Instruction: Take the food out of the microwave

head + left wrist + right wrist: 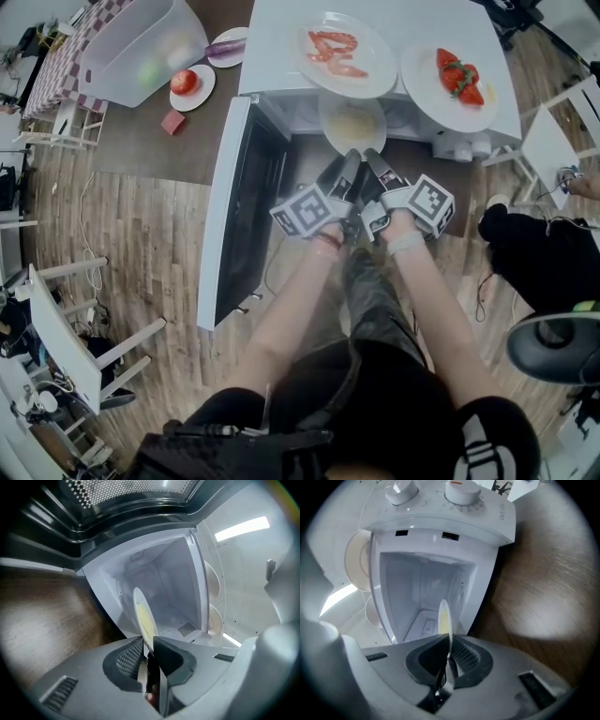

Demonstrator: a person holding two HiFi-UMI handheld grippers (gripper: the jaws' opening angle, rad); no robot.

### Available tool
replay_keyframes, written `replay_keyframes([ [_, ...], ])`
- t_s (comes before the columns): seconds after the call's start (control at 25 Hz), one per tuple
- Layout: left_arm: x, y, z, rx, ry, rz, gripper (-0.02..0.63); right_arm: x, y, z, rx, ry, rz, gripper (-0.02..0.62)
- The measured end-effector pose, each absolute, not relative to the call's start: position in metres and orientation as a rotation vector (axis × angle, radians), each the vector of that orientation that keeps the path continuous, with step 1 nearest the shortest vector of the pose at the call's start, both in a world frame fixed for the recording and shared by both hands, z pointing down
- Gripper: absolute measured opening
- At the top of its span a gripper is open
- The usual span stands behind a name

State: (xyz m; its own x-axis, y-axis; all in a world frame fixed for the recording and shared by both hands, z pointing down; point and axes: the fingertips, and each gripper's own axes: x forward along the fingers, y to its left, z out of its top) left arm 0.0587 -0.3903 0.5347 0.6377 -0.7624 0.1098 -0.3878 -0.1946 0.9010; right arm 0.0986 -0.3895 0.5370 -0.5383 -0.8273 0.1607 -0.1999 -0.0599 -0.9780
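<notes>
Just outside the microwave's [272, 56] open front, the plate of yellow food [352, 124] is hanging level between two grippers. The left gripper [343, 161] is pinching the plate's near rim, its jaws pressing on both faces of the edge. The right gripper [377, 161] is clamping the same rim just beside it. The microwave door [239, 216] is standing wide open at the left. On the microwave's top, a plate of strawberries [459, 80] and a plate of red strips [339, 52] are resting.

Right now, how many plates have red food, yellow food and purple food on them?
Red-food plates: 3
Yellow-food plate: 1
Purple-food plate: 1
Total: 5 plates
</notes>
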Motion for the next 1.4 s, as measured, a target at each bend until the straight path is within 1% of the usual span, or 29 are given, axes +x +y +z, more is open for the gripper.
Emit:
replay_keyframes([
  [0.64,0.059,-0.359,0.531,1.83,-0.877,-0.398,0.067,0.099,-0.356,0.534,-1.14,1.731,-1.629,0.023],
  [1.4,0.069,-0.29,0.523,1.876,-0.757,-0.329,0.069,0.109,-0.283,0.526,-1.191,1.671,-1.593,0.023],
])
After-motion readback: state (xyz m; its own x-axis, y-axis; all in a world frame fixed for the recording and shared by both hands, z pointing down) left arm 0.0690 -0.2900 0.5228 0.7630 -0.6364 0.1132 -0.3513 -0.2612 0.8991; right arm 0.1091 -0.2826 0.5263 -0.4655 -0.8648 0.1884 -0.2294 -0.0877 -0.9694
